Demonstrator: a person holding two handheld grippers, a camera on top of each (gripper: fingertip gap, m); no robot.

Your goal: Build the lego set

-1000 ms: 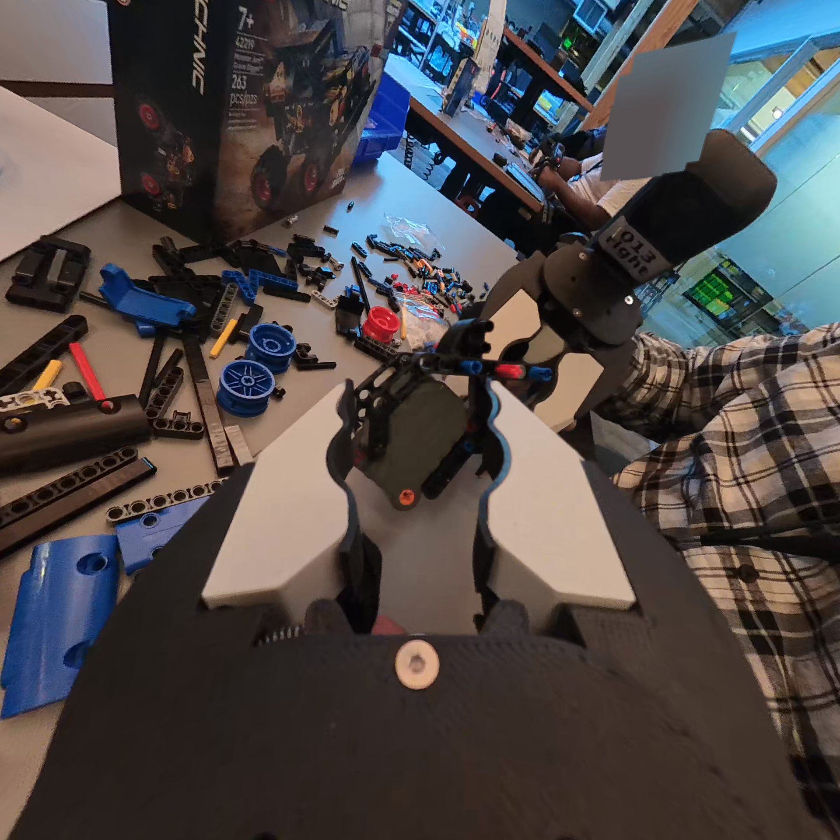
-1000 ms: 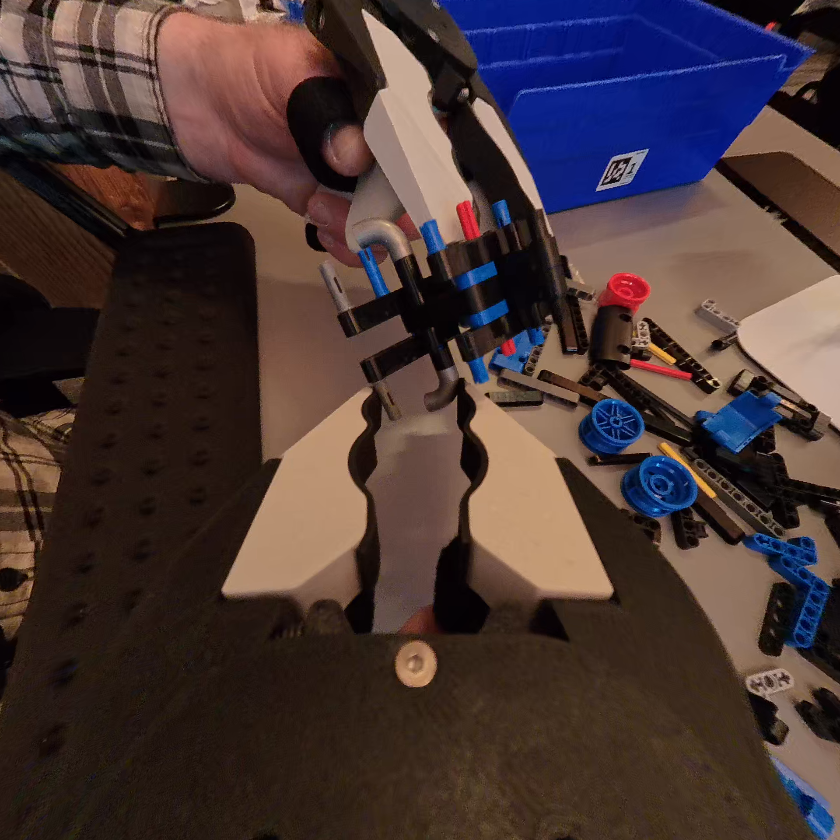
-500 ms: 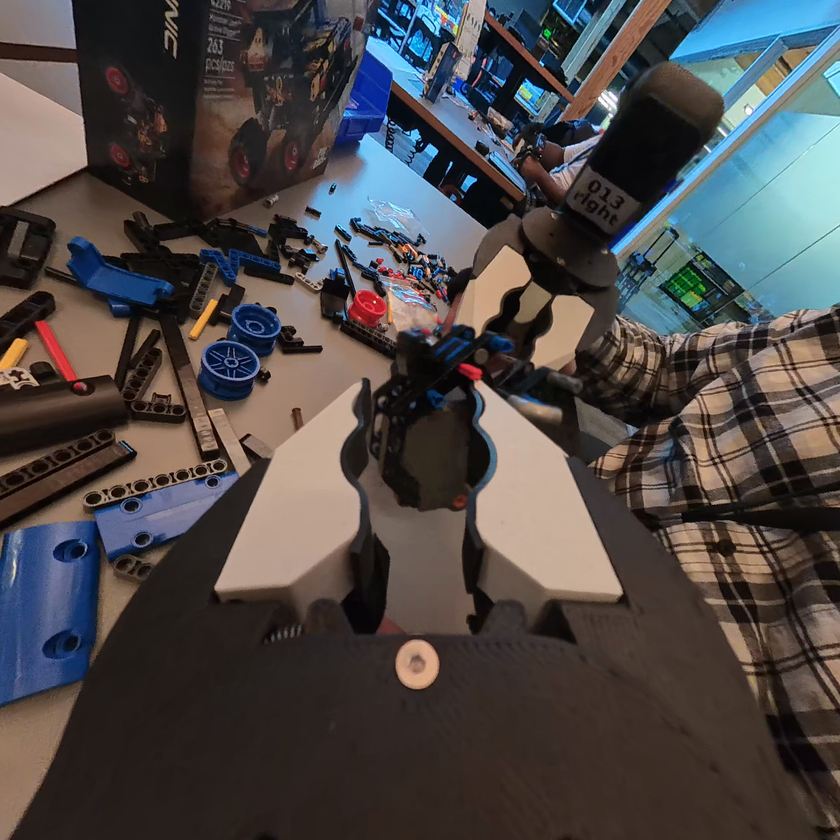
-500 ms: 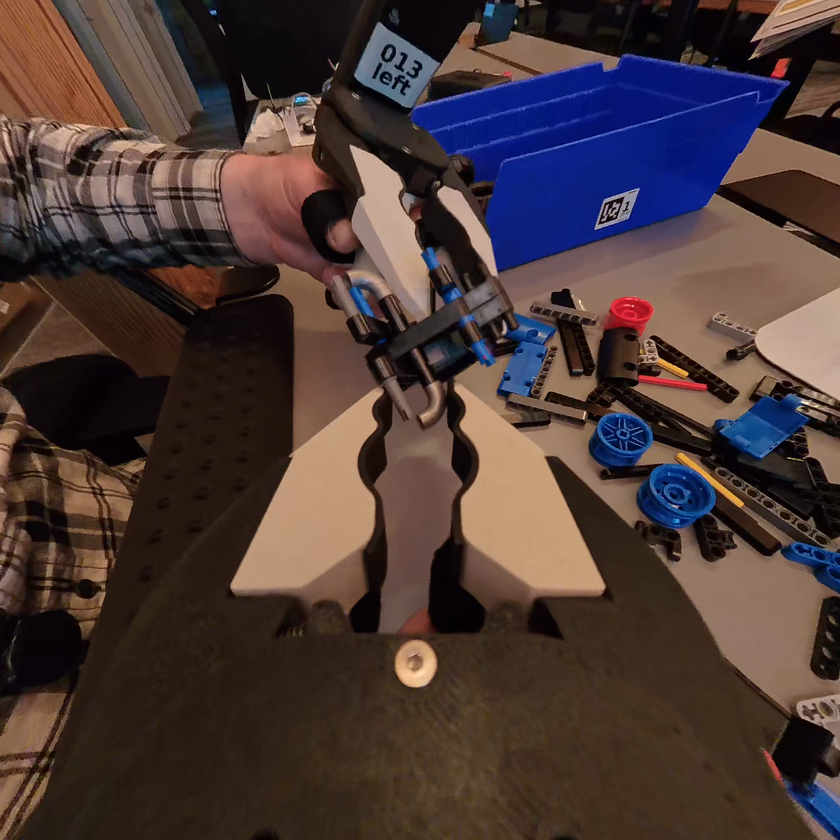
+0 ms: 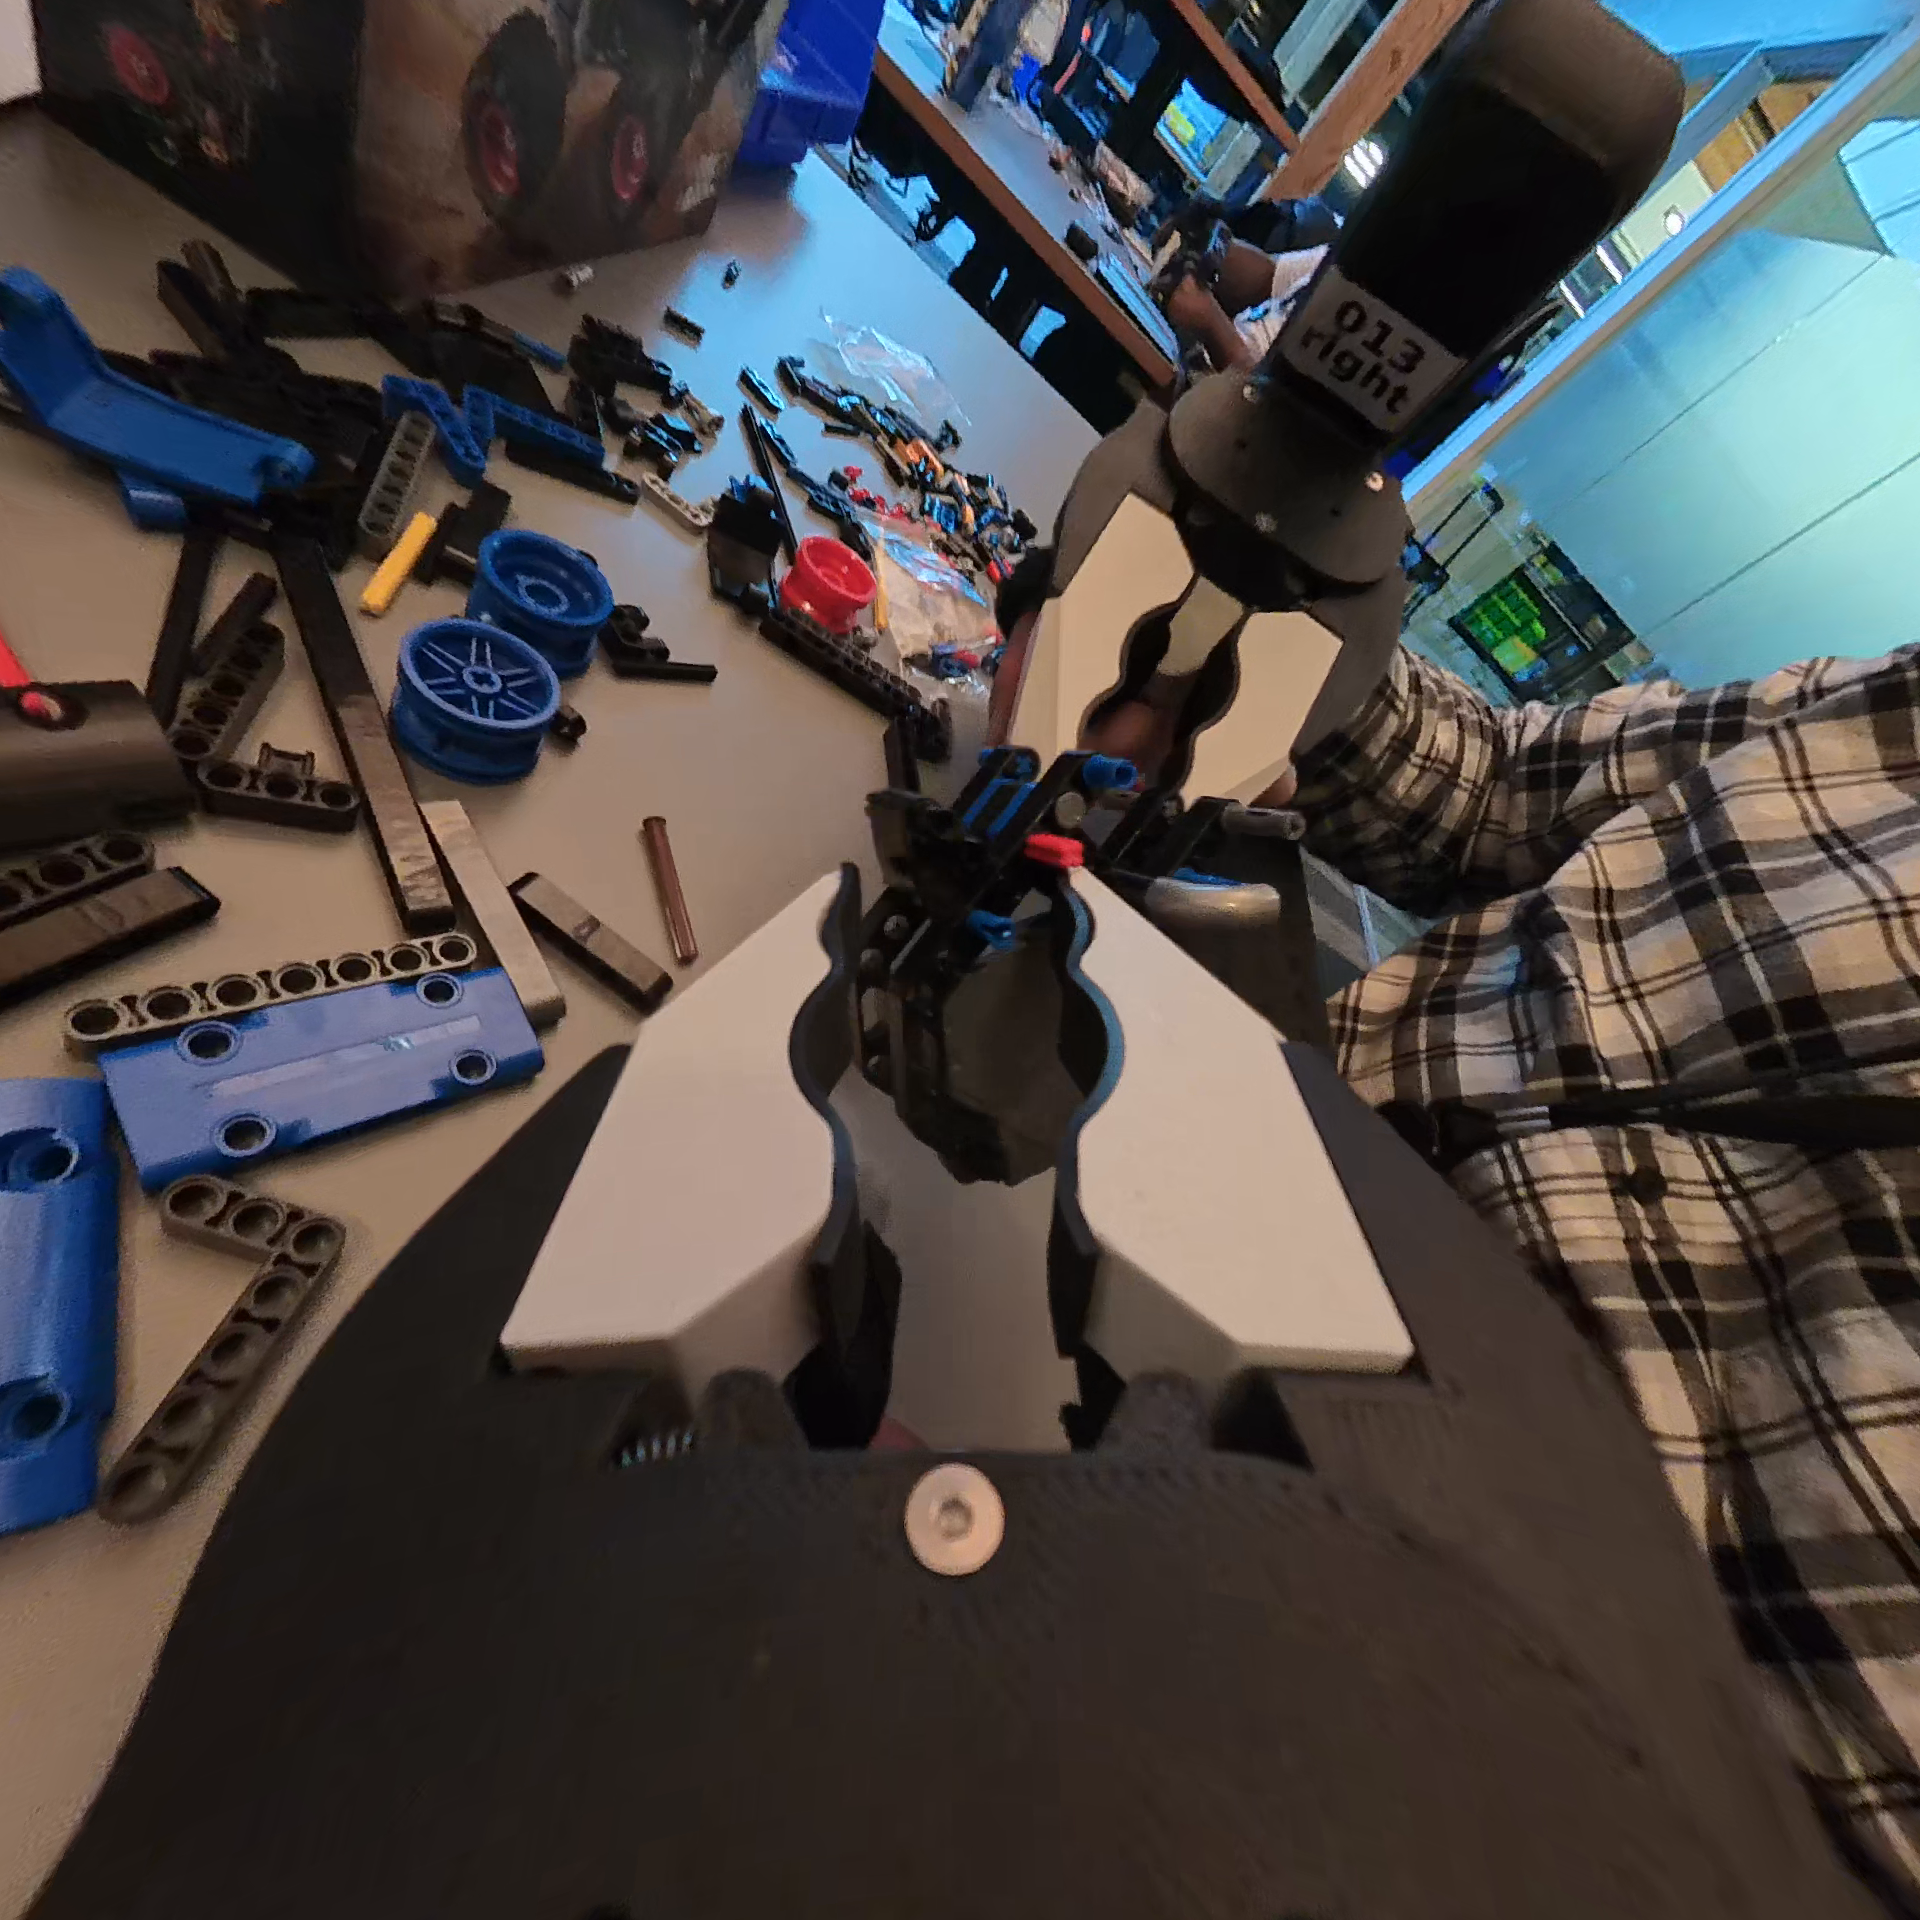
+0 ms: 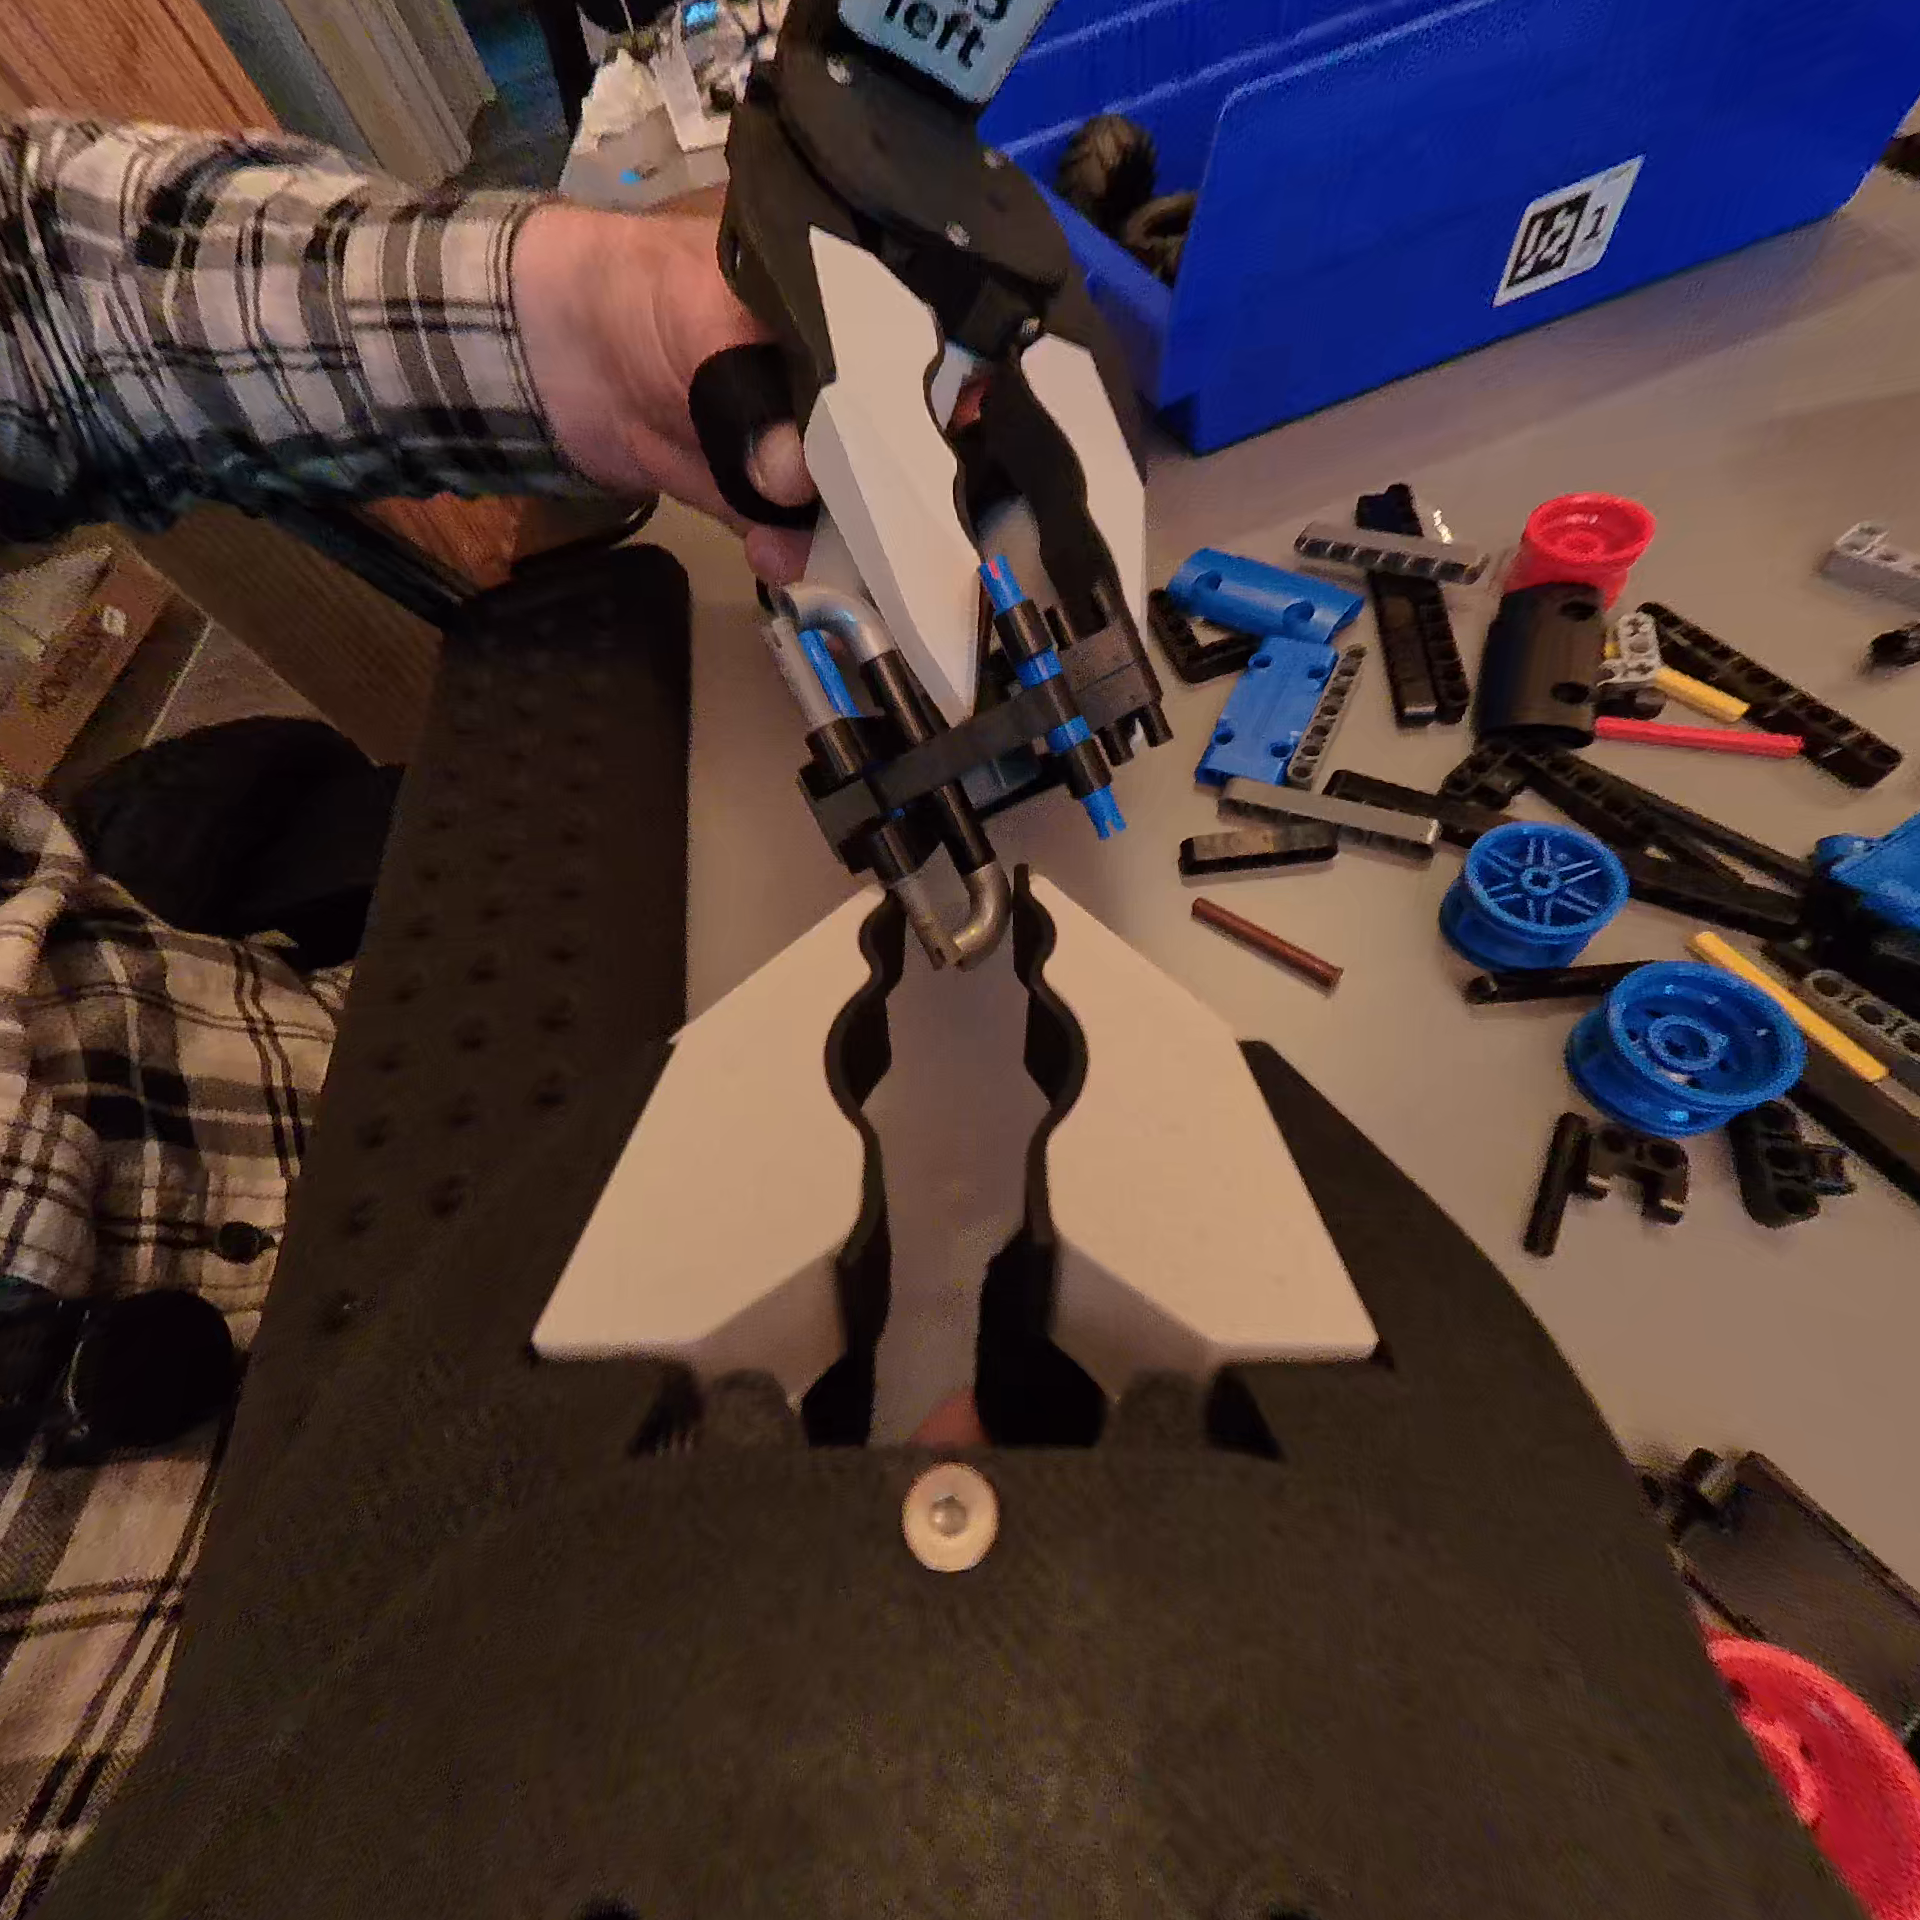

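Right wrist view, mid-frame: left gripper clamped on half-built lego chassis, right gripper parted around its grey elbow pipe, apparently mid-fitting; next, probably: close gently and seat pipe squarely.

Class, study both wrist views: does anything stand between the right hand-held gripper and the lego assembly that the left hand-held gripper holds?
Nothing visible does. The right hand-held gripper is open, its tips flanking the grey bent pipe at the near end of the lego assembly, which the left hand-held gripper clamps above the table.
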